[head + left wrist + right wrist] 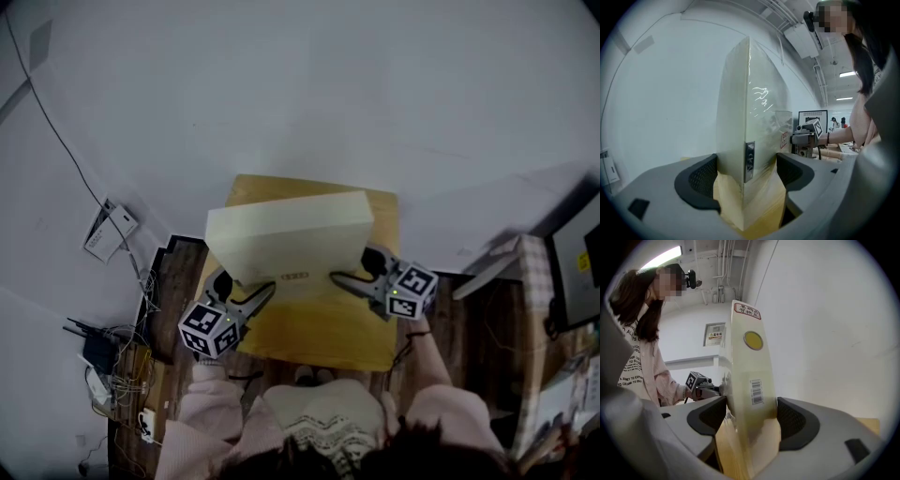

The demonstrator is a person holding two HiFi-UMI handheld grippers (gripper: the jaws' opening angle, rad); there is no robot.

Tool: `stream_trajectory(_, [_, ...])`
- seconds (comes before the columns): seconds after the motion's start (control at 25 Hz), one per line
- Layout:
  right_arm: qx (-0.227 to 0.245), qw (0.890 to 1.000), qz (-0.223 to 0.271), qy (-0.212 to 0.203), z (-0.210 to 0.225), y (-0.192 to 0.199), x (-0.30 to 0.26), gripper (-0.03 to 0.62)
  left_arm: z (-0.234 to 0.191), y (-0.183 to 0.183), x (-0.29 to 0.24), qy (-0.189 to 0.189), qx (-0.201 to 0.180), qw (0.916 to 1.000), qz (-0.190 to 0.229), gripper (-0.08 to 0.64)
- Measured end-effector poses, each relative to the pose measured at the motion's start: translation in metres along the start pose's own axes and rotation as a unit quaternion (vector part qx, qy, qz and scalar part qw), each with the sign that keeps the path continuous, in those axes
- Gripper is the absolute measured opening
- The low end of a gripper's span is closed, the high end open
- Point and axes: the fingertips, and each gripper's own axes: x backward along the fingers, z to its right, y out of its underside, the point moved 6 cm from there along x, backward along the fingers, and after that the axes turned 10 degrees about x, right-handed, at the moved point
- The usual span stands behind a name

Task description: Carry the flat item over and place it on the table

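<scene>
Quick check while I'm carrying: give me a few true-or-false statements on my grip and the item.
1. The right gripper is clamped on the flat box. True.
2. The left gripper is empty. False: its jaws press on the flat box's other end.
3. A barcode label sits on the box end facing the right gripper view. True.
4. The box is dark red. False: it is cream.

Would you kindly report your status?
Left hand-held gripper, right hand-held gripper: shut on flat cream box. Box over tan wooden table. No obstruction.
</scene>
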Motion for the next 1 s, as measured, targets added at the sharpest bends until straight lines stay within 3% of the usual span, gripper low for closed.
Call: stream_trajectory(1.0, [0.001,0.999,-0.042,0.029,-0.007,0.063,-0.022,0.334,-0.041,0.054,-0.019,0.020,-0.008,0.9992,-0.035,0.390])
